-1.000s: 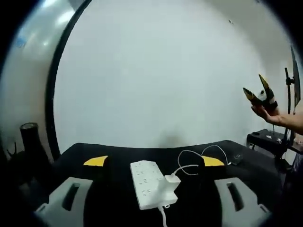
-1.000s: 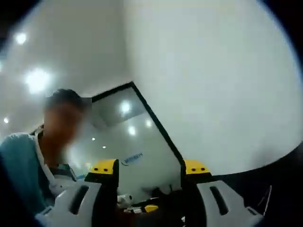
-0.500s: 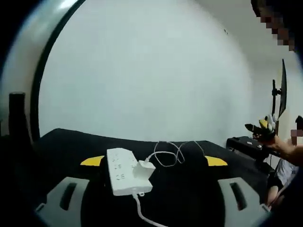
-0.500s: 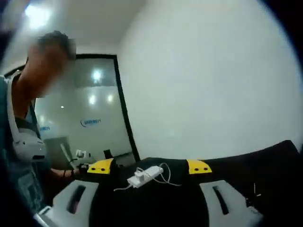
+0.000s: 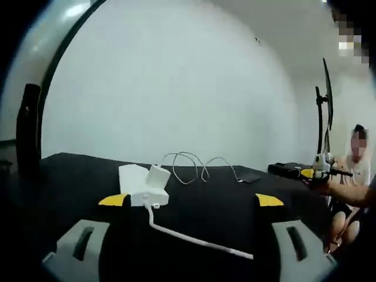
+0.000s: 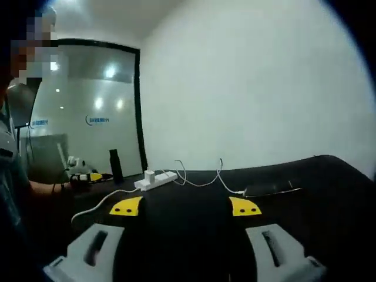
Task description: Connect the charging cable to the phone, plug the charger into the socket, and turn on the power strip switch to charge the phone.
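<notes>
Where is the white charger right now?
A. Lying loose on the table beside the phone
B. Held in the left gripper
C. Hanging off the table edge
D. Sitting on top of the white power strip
D: the white charger sits on the power strip on the black table, its thin cable looping off toward the phone.

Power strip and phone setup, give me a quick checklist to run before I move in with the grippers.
1. Left gripper open and empty: ok.
2. Right gripper open and empty: ok.
3. Charger seated on the power strip: appears ok.
4. Cable joined to the phone: cannot tell, its end lies right at the phone's edge.
5. Power strip switch on: cannot tell, too small to see.
6. Black table free between grippers and phone: ok.
</notes>
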`<state>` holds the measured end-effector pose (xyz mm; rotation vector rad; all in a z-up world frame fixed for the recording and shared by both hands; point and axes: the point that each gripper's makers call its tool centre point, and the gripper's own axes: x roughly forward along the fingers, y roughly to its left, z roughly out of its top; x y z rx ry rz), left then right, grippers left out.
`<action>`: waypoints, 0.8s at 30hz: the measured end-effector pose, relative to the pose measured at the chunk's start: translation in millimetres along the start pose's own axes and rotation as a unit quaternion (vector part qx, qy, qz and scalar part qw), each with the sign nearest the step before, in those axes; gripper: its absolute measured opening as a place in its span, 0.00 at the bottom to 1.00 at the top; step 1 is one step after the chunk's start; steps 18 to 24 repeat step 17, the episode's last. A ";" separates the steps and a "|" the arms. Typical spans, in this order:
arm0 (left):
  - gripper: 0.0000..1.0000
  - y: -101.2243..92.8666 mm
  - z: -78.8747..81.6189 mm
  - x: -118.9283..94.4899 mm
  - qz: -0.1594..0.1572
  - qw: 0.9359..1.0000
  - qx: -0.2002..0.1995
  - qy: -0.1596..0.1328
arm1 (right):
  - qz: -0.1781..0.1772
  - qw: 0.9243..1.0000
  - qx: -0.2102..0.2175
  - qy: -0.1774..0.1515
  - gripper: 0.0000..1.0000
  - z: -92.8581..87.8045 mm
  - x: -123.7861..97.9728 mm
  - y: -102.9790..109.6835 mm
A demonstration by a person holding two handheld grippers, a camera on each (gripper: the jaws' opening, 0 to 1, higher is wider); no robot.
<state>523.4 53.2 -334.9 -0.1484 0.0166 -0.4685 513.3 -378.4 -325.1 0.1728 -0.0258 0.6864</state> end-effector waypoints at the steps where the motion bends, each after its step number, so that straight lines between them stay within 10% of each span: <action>1: 0.88 -0.8 -5.7 -1.8 0.000 1.000 0.001 0.001 | -0.004 1.000 0.000 -0.002 0.50 -1.8 -1.6 -3.2; 7: 0.84 7.1 -7.4 0.0 0.012 1.000 -0.004 -0.013 | -0.013 0.999 0.005 -0.031 0.52 -5.9 -7.2 -0.9; 24: 0.82 1.4 -26.0 -11.3 0.029 0.999 0.004 0.020 | -0.014 1.000 0.010 0.015 0.50 -21.9 -5.4 5.4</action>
